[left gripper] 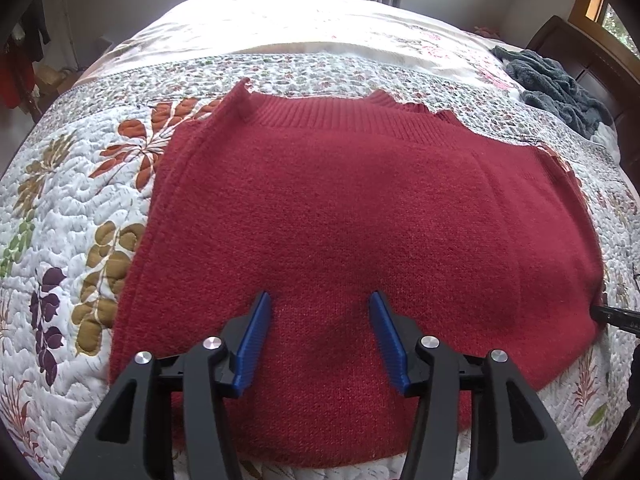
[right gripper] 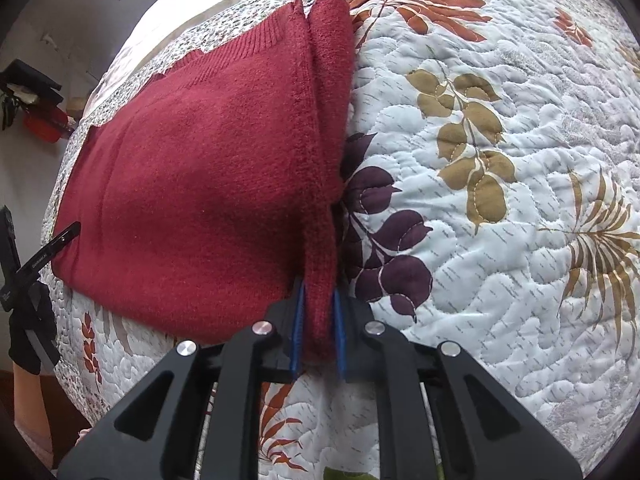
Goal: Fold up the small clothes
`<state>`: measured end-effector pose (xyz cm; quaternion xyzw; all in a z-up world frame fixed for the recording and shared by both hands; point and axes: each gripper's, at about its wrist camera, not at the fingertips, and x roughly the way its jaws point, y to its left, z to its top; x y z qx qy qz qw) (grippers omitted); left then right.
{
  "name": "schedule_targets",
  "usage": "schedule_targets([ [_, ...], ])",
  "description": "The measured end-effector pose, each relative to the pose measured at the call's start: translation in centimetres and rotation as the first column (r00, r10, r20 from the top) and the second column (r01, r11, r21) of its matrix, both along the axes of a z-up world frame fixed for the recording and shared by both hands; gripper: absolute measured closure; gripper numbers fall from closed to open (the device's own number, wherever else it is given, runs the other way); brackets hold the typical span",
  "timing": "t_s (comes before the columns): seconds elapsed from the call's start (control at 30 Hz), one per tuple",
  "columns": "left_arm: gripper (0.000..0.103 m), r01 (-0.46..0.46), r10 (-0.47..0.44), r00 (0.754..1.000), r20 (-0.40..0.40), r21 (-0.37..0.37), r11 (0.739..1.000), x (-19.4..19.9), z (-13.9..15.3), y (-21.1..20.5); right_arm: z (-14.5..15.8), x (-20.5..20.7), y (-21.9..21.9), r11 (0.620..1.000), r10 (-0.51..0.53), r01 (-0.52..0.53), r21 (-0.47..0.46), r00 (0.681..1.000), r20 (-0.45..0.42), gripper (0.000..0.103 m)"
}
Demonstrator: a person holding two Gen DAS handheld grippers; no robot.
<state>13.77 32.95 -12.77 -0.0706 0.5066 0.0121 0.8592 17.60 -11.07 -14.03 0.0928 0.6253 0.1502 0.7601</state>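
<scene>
On quilt [left gripper: 60, 208]: one red sweater [left gripper: 340, 220]; right gripper [right gripper: 318, 328] pinching its folded sleeve edge; left gripper [left gripper: 320, 336] above sweater, jaws spread.

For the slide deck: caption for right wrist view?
Right gripper shut on red sweater's folded edge, on leaf-print quilt.

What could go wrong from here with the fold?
The right hand-held gripper is shut on only a narrow doubled edge of the red knitted sweater, so the edge may slip out. The left hand-held gripper hangs open above the sweater, pinning nothing, so pulling may drag it across the floral quilt.
</scene>
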Motion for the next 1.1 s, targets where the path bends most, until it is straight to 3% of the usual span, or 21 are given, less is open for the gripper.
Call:
schedule_targets([
  [0.13,0.050,-0.004,0.004,1.000,0.001,0.016,1.000,0.0,0.3,-0.3,1.2,0.5,-0.7,0.999,-0.003,0.004,0.035,1.000,-0.015,0.084],
  [0.3,0.050,0.002,-0.002,1.000,0.011,0.027,1.000,-0.1,1.2,-0.9,3.8,1.8,-1.1,0.996,-0.010,0.008,0.084,1.000,0.025,0.058],
  [0.5,0.050,0.005,-0.006,0.999,0.032,0.020,1.000,0.1,2.3,-1.5,4.8,4.5,-1.3,0.998,-0.006,0.003,0.069,0.999,0.040,0.046],
  [0.9,0.049,0.016,-0.019,0.997,0.075,0.040,0.999,1.9,3.2,-2.2,1.7,7.6,-0.4,1.000,0.007,-0.007,0.030,1.000,-0.012,0.043],
  [1.1,0.048,0.028,-0.031,0.997,0.064,0.039,0.999,3.3,2.3,-2.8,1.8,8.4,0.8,0.999,0.031,-0.031,0.018,0.999,0.013,0.045],
])
